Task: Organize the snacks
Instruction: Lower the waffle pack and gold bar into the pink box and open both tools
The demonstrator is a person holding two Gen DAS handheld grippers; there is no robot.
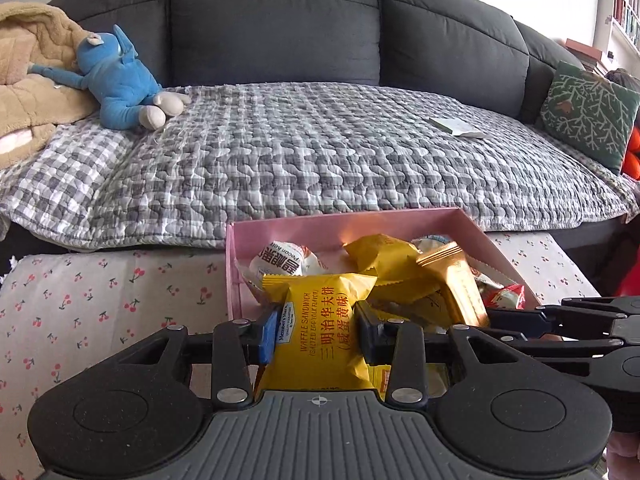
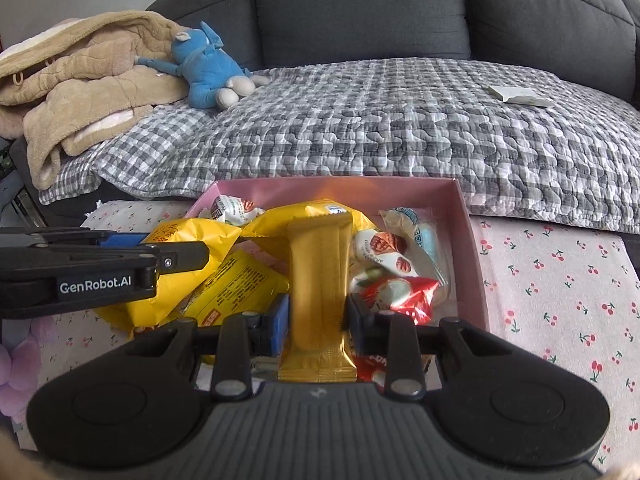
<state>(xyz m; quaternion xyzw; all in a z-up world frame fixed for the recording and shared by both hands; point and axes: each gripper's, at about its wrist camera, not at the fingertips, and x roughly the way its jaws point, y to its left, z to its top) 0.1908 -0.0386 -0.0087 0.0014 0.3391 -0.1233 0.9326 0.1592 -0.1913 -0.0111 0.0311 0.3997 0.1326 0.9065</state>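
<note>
The left gripper [image 1: 316, 330] is clamped on a yellow waffle sandwich packet [image 1: 320, 320], its blue-faced pads pressing the packet's two sides so that the wrapper stands upright between them, printed face toward the camera. The right gripper [image 2: 318, 320] is closed on a gold wafer bar [image 2: 320, 276], a long narrow foil wrapper that runs forward from between its fingers and reaches out over the pink box [image 2: 468, 240]. Both held snacks hang just above that box, which sits on a cherry-print cloth [image 2: 560, 280] in front of a dark grey sofa [image 1: 272, 20]. Inside the box lie more yellow packets [image 2: 240, 280], a red and white wrapped sweet [image 2: 404, 292], several small white pouches with red print [image 2: 384, 248] and a clear pouch with a pale blue item [image 2: 424, 236]. A grey checked quilt [image 1: 320, 152] covers the sofa seat, with a blue plush toy [image 1: 120, 80] resting against a tan blanket [image 1: 32, 72] and a green patterned cushion [image 1: 588, 112] at the far end.
</note>
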